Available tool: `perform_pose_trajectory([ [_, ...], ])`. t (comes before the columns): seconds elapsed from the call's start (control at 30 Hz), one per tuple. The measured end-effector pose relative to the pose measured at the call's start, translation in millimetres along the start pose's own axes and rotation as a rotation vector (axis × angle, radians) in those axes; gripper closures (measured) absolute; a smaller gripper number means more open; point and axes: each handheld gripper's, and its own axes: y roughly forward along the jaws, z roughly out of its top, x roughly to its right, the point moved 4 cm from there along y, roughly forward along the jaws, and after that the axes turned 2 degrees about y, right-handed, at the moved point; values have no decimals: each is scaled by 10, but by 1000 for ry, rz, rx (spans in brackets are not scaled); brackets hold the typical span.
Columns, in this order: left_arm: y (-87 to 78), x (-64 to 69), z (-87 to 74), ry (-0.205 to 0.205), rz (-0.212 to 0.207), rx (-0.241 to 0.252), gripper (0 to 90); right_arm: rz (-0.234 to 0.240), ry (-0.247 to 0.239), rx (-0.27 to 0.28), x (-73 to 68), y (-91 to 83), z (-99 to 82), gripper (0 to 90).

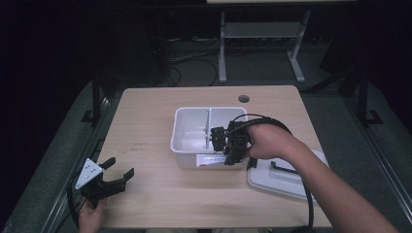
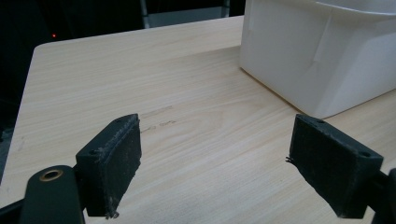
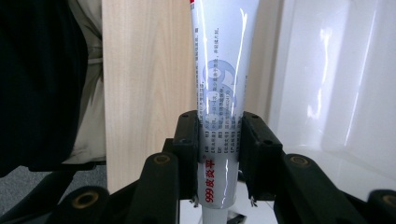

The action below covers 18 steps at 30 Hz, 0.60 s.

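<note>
Tube (image 3: pixel 219 84) of ointment is the thing in hand, but going left to right: the left gripper (image 1: pixel 112 175) rests near the table's (image 1: pixel 160 204) front left corner, jaws wide apart and empty, well clear of the work. The white divided bin (image 1: pixel 187 127) stands mid-table. At its near wall the right gripper (image 3: pixel 219 154) clamps the glossy tube near one end; that slick skin could slip or snag the rim. A white lid (image 1: pixel 272 179) lies just right.
</note>
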Motion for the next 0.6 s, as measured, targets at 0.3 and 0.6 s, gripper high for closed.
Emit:
perform_pose_trajectory([
  [0.3,7,3,-2,3,-1,-4,163,-3,15,-6,123,-12,3,691],
  [0.6,6,3,-2,-1,-3,0,163,-12,29,-16,223,-31,3,692],
])
